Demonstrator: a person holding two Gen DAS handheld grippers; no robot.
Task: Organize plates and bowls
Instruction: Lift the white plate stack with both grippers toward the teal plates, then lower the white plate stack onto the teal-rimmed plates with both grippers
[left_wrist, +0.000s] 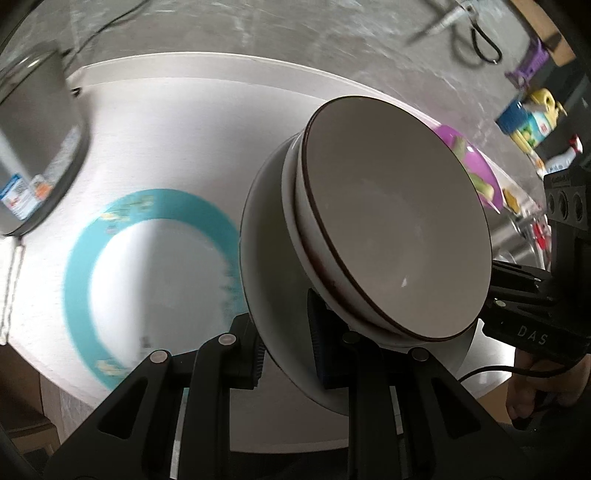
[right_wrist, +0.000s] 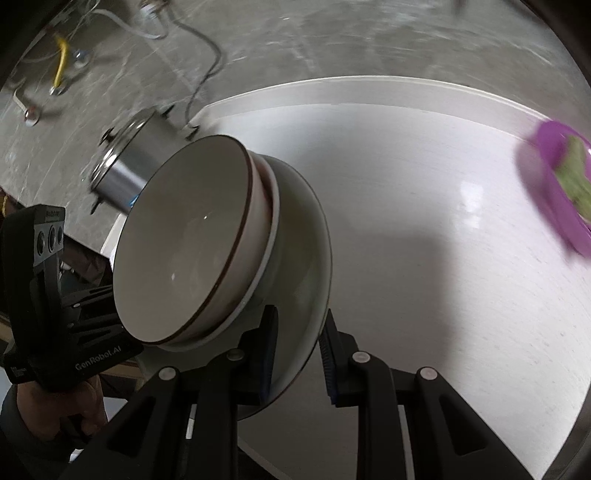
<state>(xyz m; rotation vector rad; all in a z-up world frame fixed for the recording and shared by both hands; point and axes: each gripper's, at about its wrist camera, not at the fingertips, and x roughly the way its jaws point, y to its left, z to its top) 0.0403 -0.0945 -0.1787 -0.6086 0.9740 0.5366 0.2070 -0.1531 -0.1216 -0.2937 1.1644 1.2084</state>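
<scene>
Both grippers, left (left_wrist: 286, 354) and right (right_wrist: 297, 350), pinch opposite rims of the white plate (left_wrist: 266, 266) carrying stacked bowls (left_wrist: 399, 221). Keep it level and the grips matched while lowering.

Your left wrist camera looks forward along its fingers, very close to the stacked bowls (left_wrist: 388, 229), facing down over the white table (left_wrist: 155, 140) with the teal-rimmed plate (left_wrist: 147, 280) to its left. Your right wrist camera views the same stack (right_wrist: 207, 251) equally close from the opposite side. Both views share the stack, the table, the purple plate (right_wrist: 554, 192) and the steel pot (right_wrist: 122, 173), and each sees the other gripper.
</scene>
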